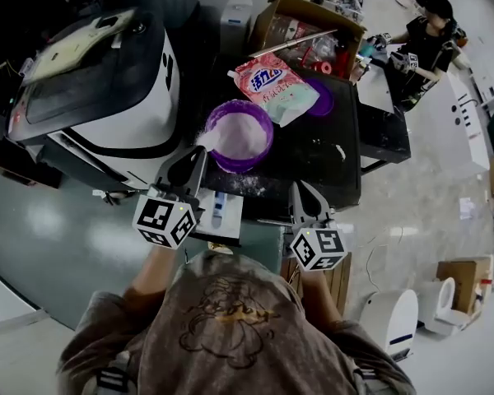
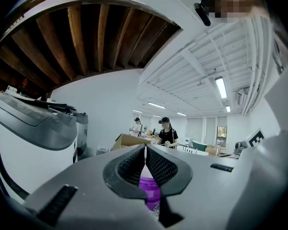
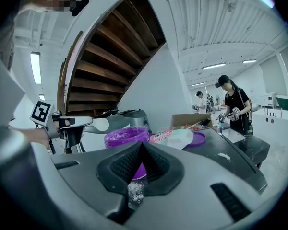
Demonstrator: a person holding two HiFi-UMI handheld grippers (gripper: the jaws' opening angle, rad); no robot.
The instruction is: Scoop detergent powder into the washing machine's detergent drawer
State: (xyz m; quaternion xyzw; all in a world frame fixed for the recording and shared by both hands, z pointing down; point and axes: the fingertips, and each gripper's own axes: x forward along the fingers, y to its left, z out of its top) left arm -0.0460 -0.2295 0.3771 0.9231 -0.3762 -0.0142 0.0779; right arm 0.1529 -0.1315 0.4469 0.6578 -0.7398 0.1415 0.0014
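Note:
A purple bowl (image 1: pixel 240 134) full of white detergent powder stands on the black table (image 1: pixel 313 171), and it shows beyond the jaws as the bowl (image 3: pixel 126 135). My left gripper (image 1: pixel 199 156) is shut on a white scoop (image 1: pixel 207 141) at the bowl's near left rim. The right gripper view shows that scoop (image 3: pixel 100 124) level, left of the bowl. The white detergent drawer (image 1: pixel 218 212) sticks out below the left gripper. My right gripper (image 1: pixel 307 194) hovers shut and empty over the table's front edge, right of the bowl. The pink detergent bag (image 1: pixel 276 85) lies behind the bowl.
The washing machine (image 1: pixel 99 81) fills the left. A purple lid (image 1: pixel 323 97) and an open cardboard box (image 1: pixel 309 35) sit at the table's back. Spilled powder (image 1: pixel 247 186) dusts the table in front of the bowl. A person (image 1: pixel 428 35) works at another table, far right.

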